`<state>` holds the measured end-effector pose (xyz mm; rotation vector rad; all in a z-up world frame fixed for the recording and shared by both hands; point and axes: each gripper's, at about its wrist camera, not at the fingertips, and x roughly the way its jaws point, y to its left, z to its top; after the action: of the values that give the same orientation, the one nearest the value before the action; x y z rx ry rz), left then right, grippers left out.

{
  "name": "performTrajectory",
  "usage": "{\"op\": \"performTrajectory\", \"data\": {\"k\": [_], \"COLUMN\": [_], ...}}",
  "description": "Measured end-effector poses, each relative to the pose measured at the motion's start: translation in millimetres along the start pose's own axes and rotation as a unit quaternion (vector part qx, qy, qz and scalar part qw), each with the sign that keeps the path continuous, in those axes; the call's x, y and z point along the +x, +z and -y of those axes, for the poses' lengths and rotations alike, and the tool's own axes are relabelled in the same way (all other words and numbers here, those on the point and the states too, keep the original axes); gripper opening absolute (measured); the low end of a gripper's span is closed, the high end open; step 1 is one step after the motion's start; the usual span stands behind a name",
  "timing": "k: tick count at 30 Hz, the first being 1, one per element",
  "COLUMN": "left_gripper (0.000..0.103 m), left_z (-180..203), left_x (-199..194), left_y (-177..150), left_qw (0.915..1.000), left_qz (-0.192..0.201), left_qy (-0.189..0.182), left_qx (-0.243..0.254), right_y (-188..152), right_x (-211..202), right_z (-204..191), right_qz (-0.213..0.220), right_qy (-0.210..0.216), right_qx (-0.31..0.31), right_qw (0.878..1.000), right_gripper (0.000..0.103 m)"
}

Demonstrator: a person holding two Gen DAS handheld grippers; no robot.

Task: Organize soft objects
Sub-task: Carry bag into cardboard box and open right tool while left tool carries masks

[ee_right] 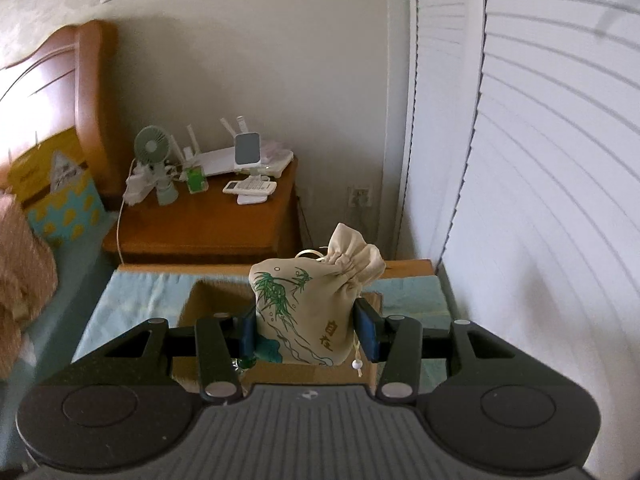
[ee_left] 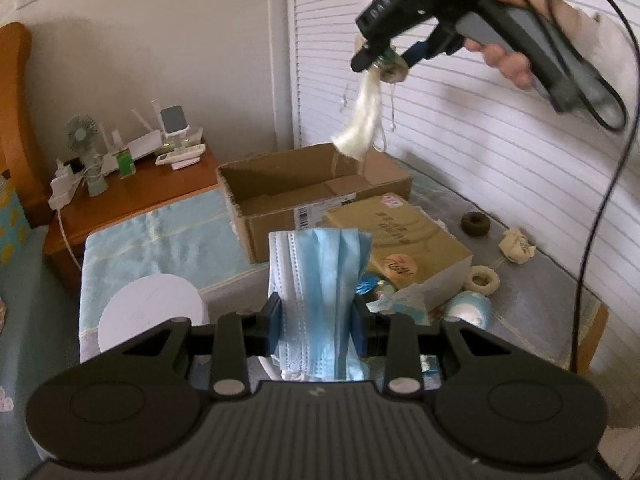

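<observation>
Hovering right gripper clamped on drawstring pouch above cardboard box | left gripper clamped on face masks, short of the box | tip: part the fingers only once centred over the opening

brown characters "自在" on the drawstring pouch

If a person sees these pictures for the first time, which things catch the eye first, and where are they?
Probably the blue face masks, clamped upright in the left tongs at the picture's centre. Next comes the cream drawstring pouch with green bamboo print, gripped by the right tongs above the open cardboard box on the light blue cloth.
</observation>
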<state>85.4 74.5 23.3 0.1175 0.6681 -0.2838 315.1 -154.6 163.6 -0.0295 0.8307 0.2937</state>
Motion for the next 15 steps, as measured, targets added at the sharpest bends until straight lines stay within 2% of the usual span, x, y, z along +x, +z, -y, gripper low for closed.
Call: {"op": "performTrajectory", "data": {"k": [7, 12, 15], "left_gripper": [0.033, 0.033, 0.033], "left_z": [-12.0, -16.7, -17.7], "left_x": [1.5, -0.2, 0.5], "left_y": [-2.2, -1.2, 0.4], "left_qw": [0.9996, 0.9992, 0.9991], "left_qz": [-0.01, -0.01, -0.01], "left_qy": [0.019, 0.029, 0.031], "left_qx": [-0.019, -0.025, -0.027], "right_y": [6.3, -7.2, -14.3], "right_x": [49.1, 88.2, 104.2], "right_z": [-1.8, -0.1, 2.0], "right_qz": [-0.039, -0.077, -0.097], "right_qy": [0.013, -0.008, -0.006], "right_qx": [0.077, 0.106, 0.104], "right_qw": [0.996, 0.991, 0.99], "right_gripper": [0.053, 0.053, 0.058]}}
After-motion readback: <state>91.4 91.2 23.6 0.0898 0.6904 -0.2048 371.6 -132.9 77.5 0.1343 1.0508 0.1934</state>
